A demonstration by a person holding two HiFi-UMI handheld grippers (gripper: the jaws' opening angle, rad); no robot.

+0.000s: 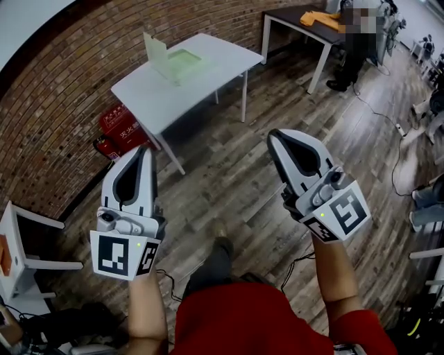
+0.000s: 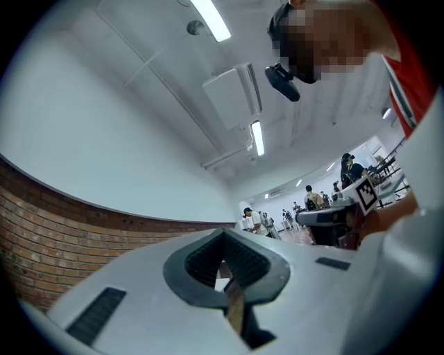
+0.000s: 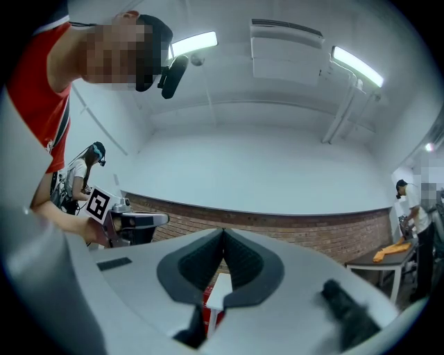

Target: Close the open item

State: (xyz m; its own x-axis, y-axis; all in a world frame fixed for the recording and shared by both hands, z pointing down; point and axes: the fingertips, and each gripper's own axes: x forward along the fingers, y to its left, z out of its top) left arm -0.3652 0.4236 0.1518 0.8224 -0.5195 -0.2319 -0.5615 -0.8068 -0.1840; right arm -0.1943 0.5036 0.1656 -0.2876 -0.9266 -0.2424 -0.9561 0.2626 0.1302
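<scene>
An open, pale green laptop [image 1: 170,59] sits on a white table [image 1: 222,52] far ahead by the brick wall, its lid [image 1: 154,48] standing upright. My left gripper [image 1: 143,149] is held up at the lower left of the head view, shut with nothing in it. My right gripper [image 1: 275,135] is raised at the right, also shut and empty. Both are well short of the table. In the left gripper view the jaws [image 2: 223,232] meet at the tip and point towards the wall and ceiling. The right gripper's jaws [image 3: 223,230] also meet, with a sliver of white table showing below them.
Red fire-extinguisher boxes [image 1: 121,128] stand on the floor left of the table. A dark table [image 1: 305,24] with an orange item [image 1: 320,19] is at the back right, with a person [image 1: 357,41] beside it. Cables lie on the wooden floor [image 1: 388,118]. White furniture [image 1: 14,243] stands at the left edge.
</scene>
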